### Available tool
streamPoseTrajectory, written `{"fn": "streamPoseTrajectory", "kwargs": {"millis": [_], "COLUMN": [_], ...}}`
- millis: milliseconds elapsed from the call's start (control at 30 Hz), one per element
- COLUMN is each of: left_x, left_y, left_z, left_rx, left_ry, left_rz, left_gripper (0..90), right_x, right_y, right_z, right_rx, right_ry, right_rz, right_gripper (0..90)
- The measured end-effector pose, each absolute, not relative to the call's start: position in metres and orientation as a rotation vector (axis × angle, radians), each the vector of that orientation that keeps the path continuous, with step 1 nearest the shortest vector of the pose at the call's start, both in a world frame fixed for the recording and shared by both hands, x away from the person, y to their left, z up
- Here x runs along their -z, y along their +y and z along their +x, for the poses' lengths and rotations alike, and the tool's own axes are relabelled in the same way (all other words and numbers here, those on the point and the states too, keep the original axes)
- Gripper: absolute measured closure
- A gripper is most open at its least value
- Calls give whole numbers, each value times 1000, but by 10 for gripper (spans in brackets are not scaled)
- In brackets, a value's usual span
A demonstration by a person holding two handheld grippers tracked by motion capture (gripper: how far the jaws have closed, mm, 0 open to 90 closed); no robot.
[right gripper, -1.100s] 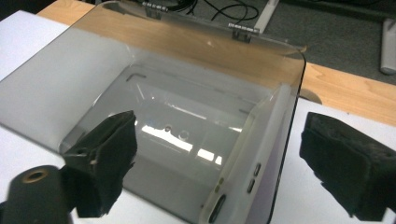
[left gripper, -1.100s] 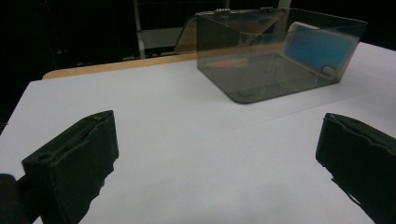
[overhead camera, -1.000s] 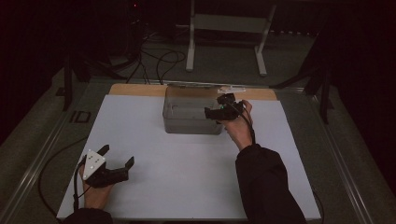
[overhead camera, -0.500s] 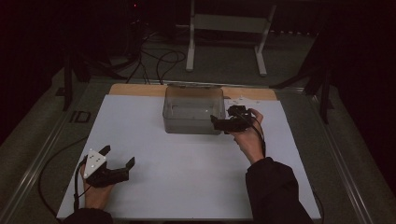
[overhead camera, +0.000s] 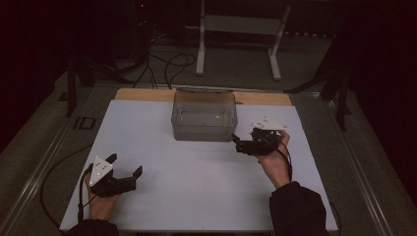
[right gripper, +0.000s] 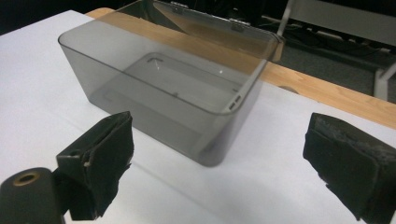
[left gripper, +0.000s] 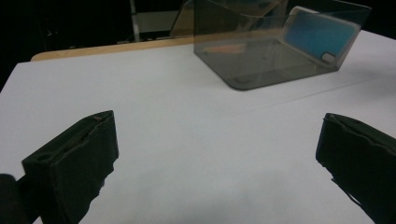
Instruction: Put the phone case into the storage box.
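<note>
Since a second ago: right hand-held gripper point(overhead camera: 242, 145) pulled back from over the box's point(overhead camera: 204, 117) right rim, now low beside the box's near right corner, just apart from it; left hand-held gripper point(overhead camera: 125, 166) unmoved near the counter's point(overhead camera: 196, 187) near left corner.

Smoky clear box standing at the middle of the far edge of the white counter, open on top, hinged lid point(right gripper: 219, 32) tipped back behind it toward the wooden strip point(overhead camera: 142, 94) along the far edge. Nothing to be made out inside from the high view or the right gripper view; a blue patch seen on or through its far wall in the left gripper view point(left gripper: 322, 35), nature unclear.

Right hand-held gripper held in the right hand point(overhead camera: 273, 160), jaws pointing left at the box, spread wide with nothing between them; grey plate point(overhead camera: 268, 124) on top, cable trailing down the wrist. Dark sleeve point(overhead camera: 297, 211) entering from the near edge.

Left hand-held gripper gripped by the left hand point(overhead camera: 101, 204), jaws wide apart and empty, aimed across bare white surface toward the box, well apart from it. Grey plate point(overhead camera: 101, 165) on top; cable point(overhead camera: 54, 172) looping off the left edge of the counter.

Beyond the far edge: dark floor, loose cables point(overhead camera: 167, 64), white stand legs point(overhead camera: 236, 39).
</note>
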State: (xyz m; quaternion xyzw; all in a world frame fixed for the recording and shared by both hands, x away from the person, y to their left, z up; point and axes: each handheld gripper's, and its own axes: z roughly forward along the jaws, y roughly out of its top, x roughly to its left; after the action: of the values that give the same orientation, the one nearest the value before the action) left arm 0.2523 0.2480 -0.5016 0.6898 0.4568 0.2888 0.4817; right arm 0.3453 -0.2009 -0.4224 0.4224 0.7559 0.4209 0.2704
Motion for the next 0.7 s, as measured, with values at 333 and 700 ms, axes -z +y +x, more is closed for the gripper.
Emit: {"fn": "streamPoseTrajectory", "kwargs": {"millis": [333, 700], "left_x": [497, 490], "left_y": [252, 256], "left_z": [252, 249], "left_rx": [-688, -709], "left_ry": [1117, 1106], "left_rz": [1676, 1671], "left_gripper": [1, 1], "right_x": [423, 442], "right_y": [-220, -250], "right_z": [318, 292], "right_rx": [-1104, -1153], "right_ry": [2012, 1960], "right_rz": [1119, 1140], "right_gripper": [89, 90]}}
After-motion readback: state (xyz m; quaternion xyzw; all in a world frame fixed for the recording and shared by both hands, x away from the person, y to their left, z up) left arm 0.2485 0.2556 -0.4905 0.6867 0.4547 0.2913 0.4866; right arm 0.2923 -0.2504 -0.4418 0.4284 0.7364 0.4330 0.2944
